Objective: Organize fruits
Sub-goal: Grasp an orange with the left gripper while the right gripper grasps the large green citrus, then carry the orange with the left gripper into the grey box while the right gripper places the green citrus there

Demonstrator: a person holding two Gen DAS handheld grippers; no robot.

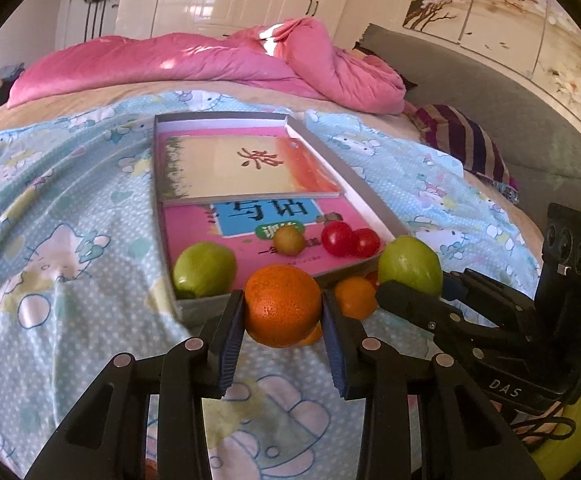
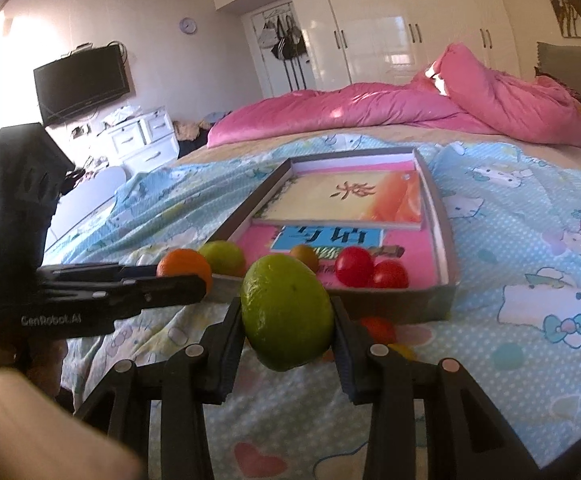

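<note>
Ahead of both grippers, a grey tray (image 1: pixel 370 196) lies on the bed (image 1: pixel 70 200), holding books (image 1: pixel 250 168) and, along its near edge, a green fruit (image 1: pixel 204 270), a small brownish fruit (image 1: pixel 289 240) and two red tomatoes (image 1: pixel 350 239). The left gripper (image 1: pixel 282 312) is clamped on an orange (image 1: pixel 282 306), held just short of the tray's near rim, with another orange (image 1: pixel 355 296) on the sheet just beyond it. The right gripper (image 2: pixel 286 316), just beside the left one, is clamped on a green fruit (image 2: pixel 286 312), with small red and orange fruits (image 2: pixel 378 328) lying on the sheet just past its fingers.
</note>
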